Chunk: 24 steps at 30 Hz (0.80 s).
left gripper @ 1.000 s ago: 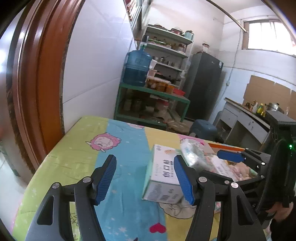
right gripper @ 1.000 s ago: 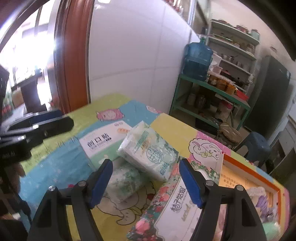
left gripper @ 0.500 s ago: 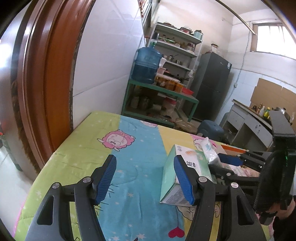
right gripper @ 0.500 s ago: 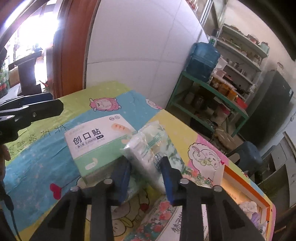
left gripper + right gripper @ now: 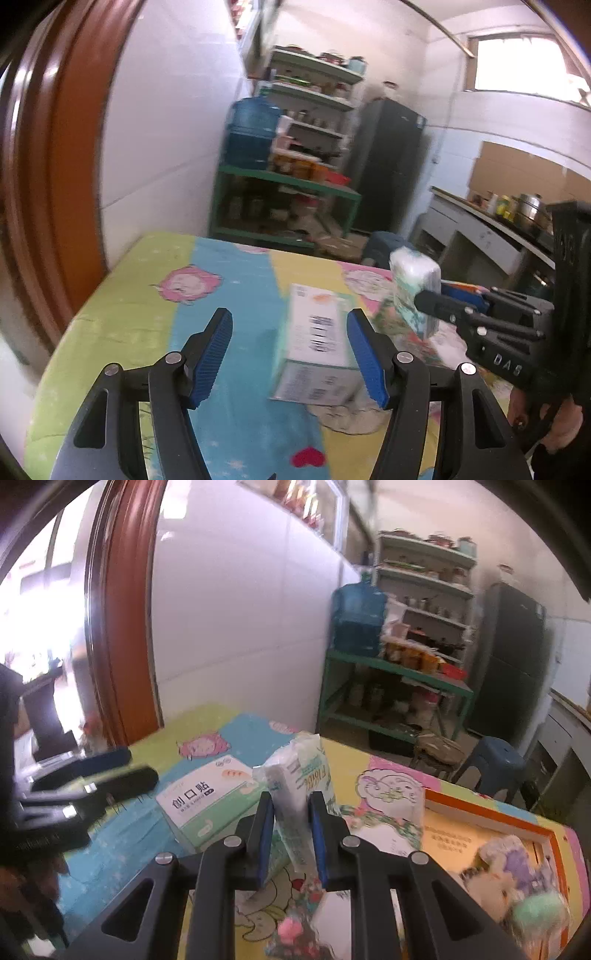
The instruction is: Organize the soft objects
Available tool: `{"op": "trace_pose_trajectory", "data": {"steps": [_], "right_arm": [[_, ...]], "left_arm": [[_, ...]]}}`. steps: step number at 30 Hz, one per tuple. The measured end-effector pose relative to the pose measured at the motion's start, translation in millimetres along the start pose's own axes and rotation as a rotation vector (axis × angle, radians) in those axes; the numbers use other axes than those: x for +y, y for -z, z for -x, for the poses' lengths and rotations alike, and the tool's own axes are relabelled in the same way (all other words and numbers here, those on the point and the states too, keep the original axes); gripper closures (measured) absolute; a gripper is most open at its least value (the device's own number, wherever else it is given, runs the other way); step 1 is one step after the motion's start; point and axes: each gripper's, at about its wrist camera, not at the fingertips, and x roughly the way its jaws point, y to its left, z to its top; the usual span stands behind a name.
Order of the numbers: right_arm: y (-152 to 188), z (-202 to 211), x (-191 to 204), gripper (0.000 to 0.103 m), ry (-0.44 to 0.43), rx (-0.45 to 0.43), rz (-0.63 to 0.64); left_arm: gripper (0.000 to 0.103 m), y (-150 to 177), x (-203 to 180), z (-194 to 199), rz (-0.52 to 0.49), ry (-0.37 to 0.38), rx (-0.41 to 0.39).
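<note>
- The right gripper [image 5: 290, 834] is seen with its jaws closing, and a soft tissue pack [image 5: 301, 794] is pinched between the blue pads [image 5: 266, 834].
- The tissue pack is held upright and raised off the cartoon tablecloth [image 5: 122, 843]; in the left wrist view the pack [image 5: 415, 291] stands out above the black fingers of the right gripper [image 5: 443, 308].
- The left gripper [image 5: 290, 356] is kept wide apart, with nothing pressed by its pads.
- A white and green box [image 5: 316, 347] is seen lying on the cloth beyond the left gripper's fingers, partly hidden by the right-hand one.
- The same box [image 5: 208, 799] lies just left of the held pack in the right wrist view.
- An orange-rimmed tray [image 5: 487, 814] is set on the table's right, with plush toys [image 5: 517, 878] inside it.
- A flowered flat pack [image 5: 314, 919] is partly covered by the right gripper.
</note>
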Motion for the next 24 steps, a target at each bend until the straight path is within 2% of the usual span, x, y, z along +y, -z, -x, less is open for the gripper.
{"op": "trace_pose_trajectory", "data": {"steps": [7,16,19,24], "right_arm": [[12,39,-17,0.083,0.041,-0.046,-0.130],[31,71,-25,0.083,0.120,-0.080,-0.192],[37,76,-31,0.083,0.129,-0.082,-0.214],[42,81,-40,0.083,0.138,-0.089,-0.226]], "left_arm": [[0.037,14,-47,3,-0.086,0.130,0.011],[0.037,25,-72,-17,-0.059,0.256,0.099],[0.039,28,-80,-24,-0.080,0.275,0.120],[0.040,29,-85,-35,-0.092,0.222,0.141]]}}
